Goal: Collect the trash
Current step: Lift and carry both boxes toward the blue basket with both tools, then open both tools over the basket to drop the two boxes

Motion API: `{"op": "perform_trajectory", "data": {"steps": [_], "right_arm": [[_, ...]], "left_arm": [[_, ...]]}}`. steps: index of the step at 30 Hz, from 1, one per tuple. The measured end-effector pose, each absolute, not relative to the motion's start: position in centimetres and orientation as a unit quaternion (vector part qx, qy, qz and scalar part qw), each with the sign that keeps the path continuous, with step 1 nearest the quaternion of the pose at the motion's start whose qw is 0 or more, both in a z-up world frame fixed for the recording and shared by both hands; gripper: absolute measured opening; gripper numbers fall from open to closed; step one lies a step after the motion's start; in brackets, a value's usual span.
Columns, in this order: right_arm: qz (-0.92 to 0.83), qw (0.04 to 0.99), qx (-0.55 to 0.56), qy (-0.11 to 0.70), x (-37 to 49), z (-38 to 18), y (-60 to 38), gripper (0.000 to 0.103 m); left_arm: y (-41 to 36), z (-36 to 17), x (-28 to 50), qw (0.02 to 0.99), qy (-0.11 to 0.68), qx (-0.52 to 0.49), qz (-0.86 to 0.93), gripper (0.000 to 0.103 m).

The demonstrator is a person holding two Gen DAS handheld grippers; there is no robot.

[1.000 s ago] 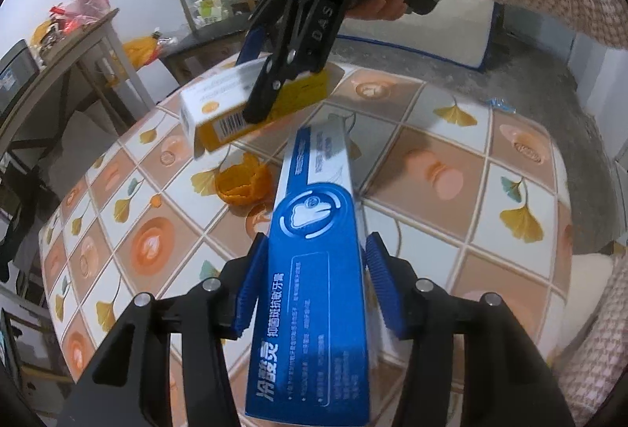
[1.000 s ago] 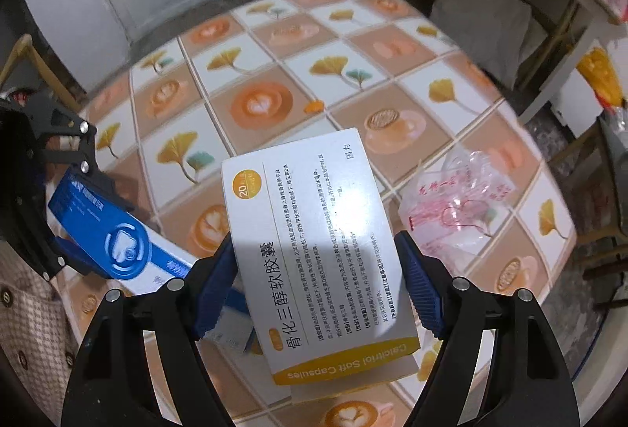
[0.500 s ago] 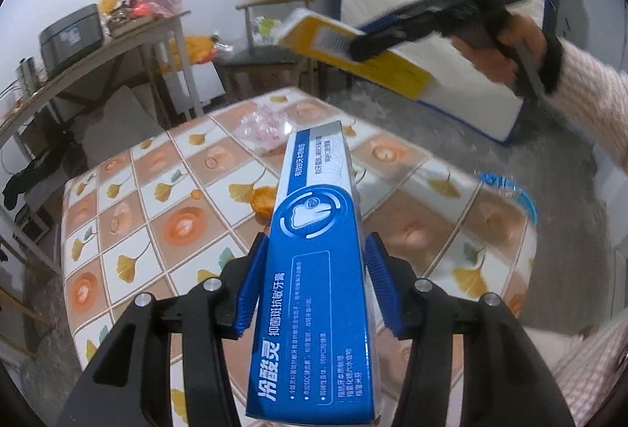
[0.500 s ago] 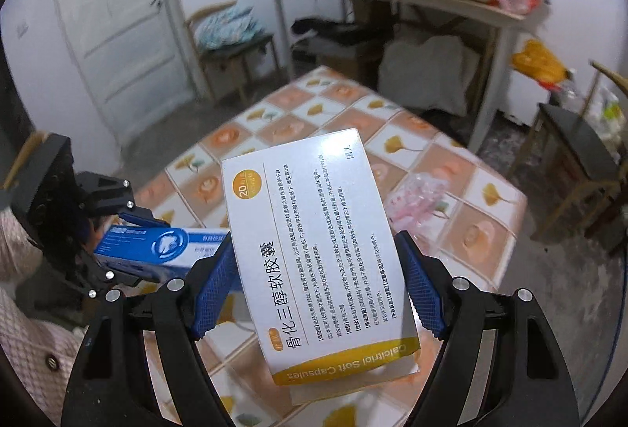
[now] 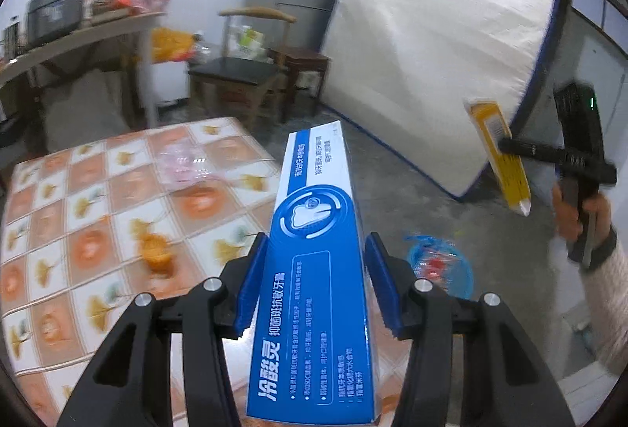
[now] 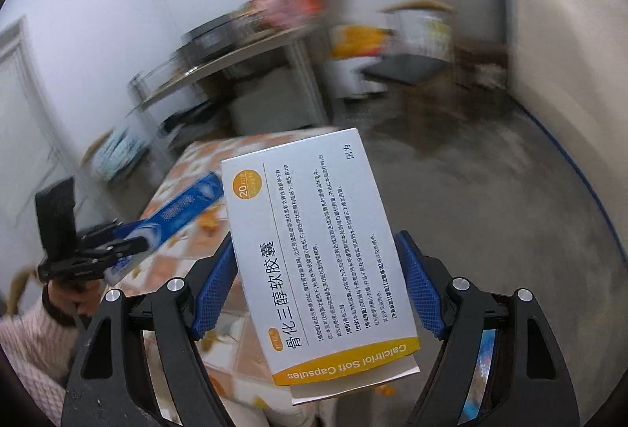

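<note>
Toothpaste box point(image 5: 314, 293), long and blue, sits clamped between the blue pads point(image 5: 251, 285) of your left gripper point(image 5: 314, 285), its long axis running straight out ahead along the fingers and away from the camera, printed face up. Its near end is cut off by the bottom of the left wrist view, and its far end hangs past the edge of the tiled table point(image 5: 98, 223), over the grey floor. Your right gripper point(image 6: 318, 289) is clamped on the white and yellow medicine box point(image 6: 318, 258), broad printed face up, long axis pointing forward with a slight lean to the left, yellow band nearest the camera. A loose flap shows under its near end; what lies beneath the box is hidden. Below and to the right of your left gripper a blue basket point(image 5: 443, 266) stands on the floor, partly covered by the right finger, with something red inside that you cannot make out. On the table to the left of the toothpaste box lie an orange scrap point(image 5: 157, 250) and, farther off, a clear pink bag point(image 5: 184, 164), both smeared by blur. The right wrist view is badly blurred beyond the medicine box, so the shelf and chair behind are hard to read.
</note>
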State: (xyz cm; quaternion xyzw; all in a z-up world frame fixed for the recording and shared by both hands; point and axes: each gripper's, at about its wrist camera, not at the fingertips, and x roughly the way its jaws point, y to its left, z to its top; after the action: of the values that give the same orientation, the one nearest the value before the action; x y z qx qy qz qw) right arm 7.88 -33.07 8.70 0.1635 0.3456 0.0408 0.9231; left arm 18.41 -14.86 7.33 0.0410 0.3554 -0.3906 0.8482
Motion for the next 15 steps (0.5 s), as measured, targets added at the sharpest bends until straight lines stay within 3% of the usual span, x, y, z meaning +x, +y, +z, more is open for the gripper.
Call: {"op": "perform_trajectory", "data": {"steps": [6, 15], "right_arm": [[-0.072, 0.874, 0.332, 0.346, -1.9, 1.8, -42.1, 0.074], [-0.169, 0.779, 0.507, 0.328, -11.6, -9.4, -49.8, 0.074]], "left_arm": [[-24.7, 6.4, 16.0, 0.807, 0.375, 0.052, -0.453, 0.049], [-42.7, -2.4, 11.2, 0.701, 0.495, 0.091, -0.505, 0.049]]}}
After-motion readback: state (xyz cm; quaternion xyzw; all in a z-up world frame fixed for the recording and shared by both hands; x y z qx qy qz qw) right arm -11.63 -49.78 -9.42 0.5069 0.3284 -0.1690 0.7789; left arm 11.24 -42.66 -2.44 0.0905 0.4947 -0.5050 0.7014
